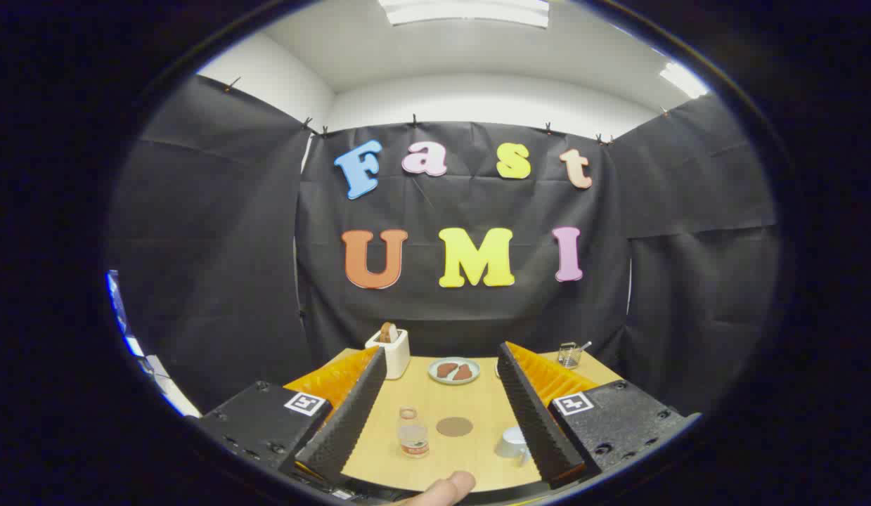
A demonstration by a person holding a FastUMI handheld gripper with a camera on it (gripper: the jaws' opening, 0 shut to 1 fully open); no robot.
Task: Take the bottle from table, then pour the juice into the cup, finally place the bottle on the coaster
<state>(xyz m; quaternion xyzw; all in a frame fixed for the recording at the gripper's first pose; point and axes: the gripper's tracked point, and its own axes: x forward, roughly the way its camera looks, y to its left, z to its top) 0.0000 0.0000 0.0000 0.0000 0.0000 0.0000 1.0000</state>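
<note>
A small clear bottle (412, 433) with an orange-red label stands upright on the wooden table (477, 400), in the gap between my two fingers and nearer the left one. A round brown coaster (454, 426) lies flat just right of the bottle. A white cup (514, 443) sits beside my right finger, partly hidden by it. My gripper (442, 355) is open wide above the table, with nothing between its black ribbed pads (351, 414). All three things lie apart from the fingers.
At the table's far side stand a white toaster (391, 349) with a bread slice, a pale plate (453, 370) with brown food, and a glass (569, 355) with a spoon. A fingertip (446, 488) pokes in near the table's front edge.
</note>
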